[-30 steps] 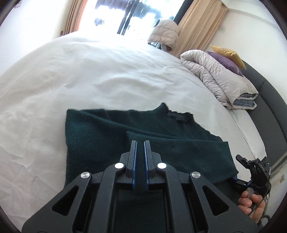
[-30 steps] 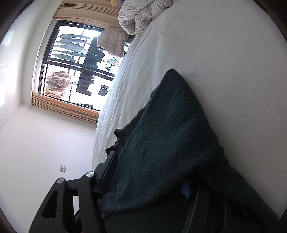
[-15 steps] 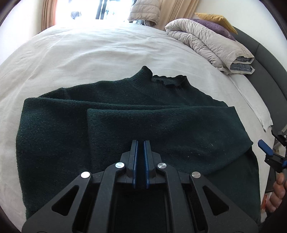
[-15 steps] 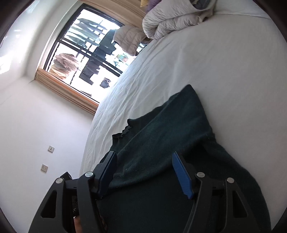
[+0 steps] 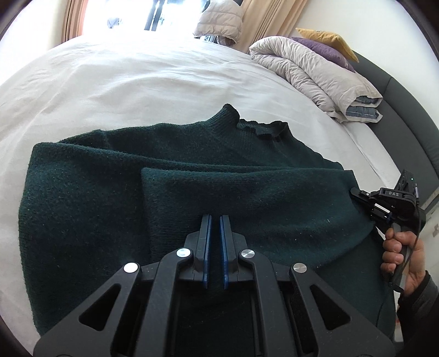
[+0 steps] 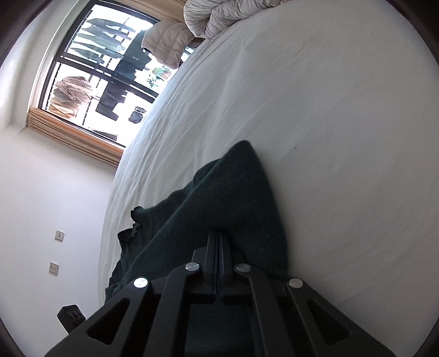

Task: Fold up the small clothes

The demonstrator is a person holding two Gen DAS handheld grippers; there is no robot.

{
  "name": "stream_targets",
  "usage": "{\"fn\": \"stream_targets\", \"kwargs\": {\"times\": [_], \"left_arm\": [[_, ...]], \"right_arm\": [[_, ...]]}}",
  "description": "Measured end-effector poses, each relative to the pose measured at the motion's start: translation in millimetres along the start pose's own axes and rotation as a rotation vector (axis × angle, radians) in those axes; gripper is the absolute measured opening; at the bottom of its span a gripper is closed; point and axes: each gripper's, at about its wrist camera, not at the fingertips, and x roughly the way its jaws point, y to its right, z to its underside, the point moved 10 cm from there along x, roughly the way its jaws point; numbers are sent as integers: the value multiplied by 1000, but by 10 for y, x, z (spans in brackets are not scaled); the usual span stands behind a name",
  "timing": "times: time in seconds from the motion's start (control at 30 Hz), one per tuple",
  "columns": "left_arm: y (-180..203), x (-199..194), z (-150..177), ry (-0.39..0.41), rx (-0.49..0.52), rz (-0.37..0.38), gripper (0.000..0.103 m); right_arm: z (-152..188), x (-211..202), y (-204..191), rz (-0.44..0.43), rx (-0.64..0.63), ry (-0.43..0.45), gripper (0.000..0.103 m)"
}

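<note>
A dark green knit sweater (image 5: 247, 192) lies on the white bed sheet (image 5: 137, 82), neck away from me, with a folded layer across its front. My left gripper (image 5: 215, 219) is low over that layer, its jaws shut to a narrow slit filled with dark knit. At the sweater's right edge a hand (image 5: 397, 247) holds my right gripper (image 5: 354, 192). In the right wrist view the sweater (image 6: 233, 186) bunches into a ridge at the tips of the right gripper (image 6: 219, 234), which is shut on the cloth's edge.
A rolled grey duvet (image 5: 310, 63) and purple and yellow pillows (image 5: 323, 38) lie against the dark headboard (image 5: 406, 109). A puffer jacket (image 5: 219, 19) hangs by the window (image 6: 96, 68). White sheet (image 6: 329, 137) spreads beyond the sweater. A black power strip (image 6: 71, 315) sits below the wall.
The right gripper's jaws, wide apart around the sweater half a second ago, have shut at its right edge. The left gripper sank closer to the sweater, jaws unchanged.
</note>
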Motion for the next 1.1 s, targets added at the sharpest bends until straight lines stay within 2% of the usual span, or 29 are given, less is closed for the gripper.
{"fn": "stream_targets", "kwargs": {"times": [0.03,0.1,0.13,0.17,0.23,0.3,0.37,0.4,0.5,0.6,0.63,0.73,0.8,0.87,0.9,0.97,1.03,1.1], "left_arm": [[15,-15,5,-5,9,-9,6],[41,-105,20,-14,19,-53,6],[55,-167,24,-13,18,-77,7],[73,-232,25,-5,16,-104,7],[126,-353,45,23,17,-116,7],[159,-358,123,15,61,-139,7],[130,-299,241,-21,87,-144,7],[111,-321,257,-11,85,-131,7],[40,-368,287,-13,44,-91,7],[2,-378,311,-4,31,-64,7],[-7,-369,315,1,26,-60,7],[-15,-351,324,14,21,-60,7],[-16,-349,322,16,25,-61,7],[-30,-352,328,17,18,-47,7],[-44,-361,332,17,9,-35,7],[-63,-383,333,15,-7,-13,7],[-73,-452,340,23,-21,1,7],[-110,-589,369,37,-42,-10,7]], "right_arm": [[-19,-81,21,28,13,20,1],[30,-227,-72,14,21,37,19],[95,-273,-194,-12,3,42,40],[173,-291,-332,-39,-27,39,49],[428,-209,-639,-104,-86,-22,49],[742,-46,-879,-150,-134,-110,49],[991,109,-929,-142,-162,-169,49],[1063,156,-892,-133,-156,-183,49],[1098,67,-789,-168,-118,-168,44],[1012,-115,-624,-160,-62,-141,40],[974,-189,-604,-153,-60,-121,40],[940,-288,-706,-200,-78,-106,56],[998,-222,-782,-215,-107,-136,56],[1061,-117,-720,-194,-125,-164,56],[1066,-91,-663,-184,-126,-162,51],[1046,-141,-517,-182,-105,-157,28],[996,-274,-345,-157,-62,-129,23],[957,-479,-183,-66,-75,-83,27]]}}
